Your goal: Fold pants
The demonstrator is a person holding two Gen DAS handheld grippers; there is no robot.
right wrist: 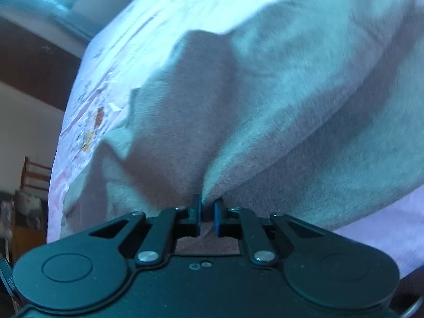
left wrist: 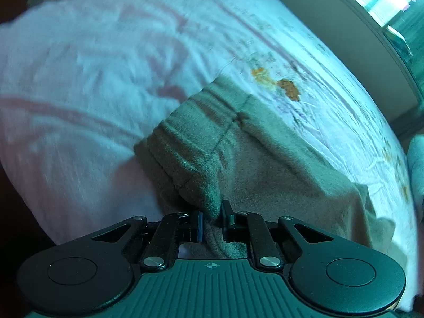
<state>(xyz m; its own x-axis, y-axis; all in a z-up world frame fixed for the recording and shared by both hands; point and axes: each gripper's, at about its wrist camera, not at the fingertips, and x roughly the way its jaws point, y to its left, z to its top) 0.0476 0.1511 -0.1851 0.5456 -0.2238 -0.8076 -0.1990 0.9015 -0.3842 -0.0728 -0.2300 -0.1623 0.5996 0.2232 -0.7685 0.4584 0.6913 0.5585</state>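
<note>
Grey-beige fleece pants lie on a bed with a pale pink and white sheet. In the left wrist view the ribbed waistband points away from me, and my left gripper is shut on a fold of the cloth near it. In the right wrist view the pants fill most of the frame, and my right gripper is shut on a pinched ridge of the fabric, which rises from the fingers in a crease.
The sheet has an orange printed pattern to the right of the waistband. The bed's edge and a wall run along the right. In the right wrist view, furniture and a wall stand left of the bed.
</note>
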